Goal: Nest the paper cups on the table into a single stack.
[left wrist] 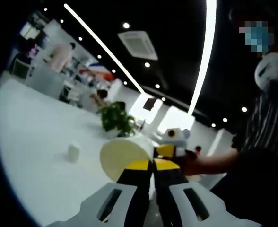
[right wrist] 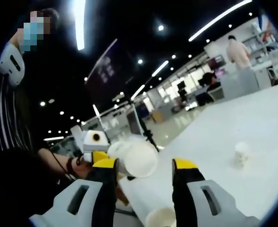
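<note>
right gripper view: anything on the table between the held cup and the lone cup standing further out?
Nothing. In the right gripper view, bare white table separates the held cup from the standing cup.

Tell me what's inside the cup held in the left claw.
Can't tell. Both views show the cup's closed base, held sideways by the left claw; its mouth faces away, so the inside is hidden.

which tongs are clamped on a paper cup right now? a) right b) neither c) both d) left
d: in the left gripper view the left tongs are shut on a paper cup, while in the right gripper view the right tongs stand open with nothing gripped between them.
</note>
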{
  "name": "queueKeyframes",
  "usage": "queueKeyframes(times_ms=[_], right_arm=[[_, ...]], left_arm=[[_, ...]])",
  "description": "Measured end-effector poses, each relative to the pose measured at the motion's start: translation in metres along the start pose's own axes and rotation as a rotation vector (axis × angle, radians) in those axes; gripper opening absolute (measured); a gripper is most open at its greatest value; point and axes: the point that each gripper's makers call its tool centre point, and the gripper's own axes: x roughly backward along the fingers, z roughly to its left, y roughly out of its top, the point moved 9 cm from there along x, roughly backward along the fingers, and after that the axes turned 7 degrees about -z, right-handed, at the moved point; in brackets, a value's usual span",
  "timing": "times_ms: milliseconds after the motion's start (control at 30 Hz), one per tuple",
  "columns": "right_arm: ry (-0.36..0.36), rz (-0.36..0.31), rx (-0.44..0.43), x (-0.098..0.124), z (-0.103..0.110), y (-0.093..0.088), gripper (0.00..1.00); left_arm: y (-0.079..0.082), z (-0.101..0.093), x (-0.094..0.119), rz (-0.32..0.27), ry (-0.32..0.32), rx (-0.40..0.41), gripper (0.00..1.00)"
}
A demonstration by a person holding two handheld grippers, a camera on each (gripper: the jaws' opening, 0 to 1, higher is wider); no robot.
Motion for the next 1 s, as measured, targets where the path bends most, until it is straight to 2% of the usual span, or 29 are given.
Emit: queueKeyframes(times_ms=[133,433,567,867,933,1000], right_arm=[[-0.035,-0.007,0.01,0.005,-0.005,0.002,0.46],[-0.083,-0.022,0.025,0.015,-0.012,0.005,0.47],[-0.121,-0.021,0.032,0.02,-0.017,0.006,0.53],[-0.228,-0.019,0.05,0.032,-0.033,0.008,0.66],[-0.253,-0.012,0.067,0.034,-0.037,0.008,0.68],[-0.281,-0.006,0.078,0.037,-0.041,0.008,0.7]], left_arm=[[-0.001,-0.001,0.002,0.0,0.003,-0.003,0.0],[-0.003,-0.001,0.003,0.013,0.007,0.003,0.0],[-0.002,-0.001,0.004,0.022,0.01,-0.005,0.0],[0.003,-0.009,0.004,0.059,-0.001,-0.041,0.0],[0.007,-0.011,0.004,0.073,-0.005,-0.055,0.0],[0.01,-0.012,0.005,0.114,-0.012,-0.09,0.0]])
